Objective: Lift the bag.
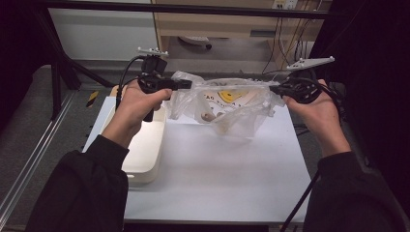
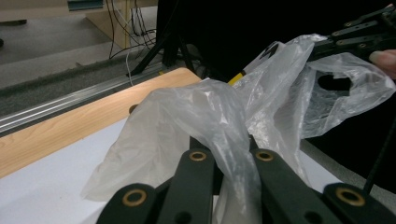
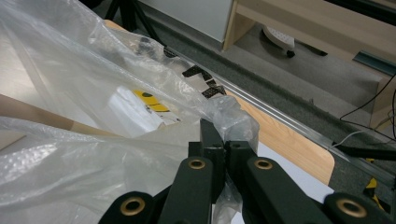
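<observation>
A clear plastic bag (image 1: 227,104) hangs stretched between my two grippers above the white table (image 1: 217,169). My left gripper (image 1: 187,84) is shut on the bag's left edge, and my right gripper (image 1: 272,89) is shut on its right edge. In the left gripper view the crumpled film (image 2: 196,116) is pinched between the black jaws (image 2: 226,149), with the other gripper (image 2: 359,39) holding the far side. In the right gripper view the jaws (image 3: 219,137) clamp a fold of the bag (image 3: 93,102). A white pack with a yellow mark (image 3: 137,112) lies inside.
A white rounded tray (image 1: 145,145) sits on the table's left side under my left forearm. A wooden strip (image 2: 70,126) and a metal rail (image 2: 56,105) run along the table's far edge. A wooden cabinet (image 1: 217,21) and cables (image 1: 290,46) stand behind.
</observation>
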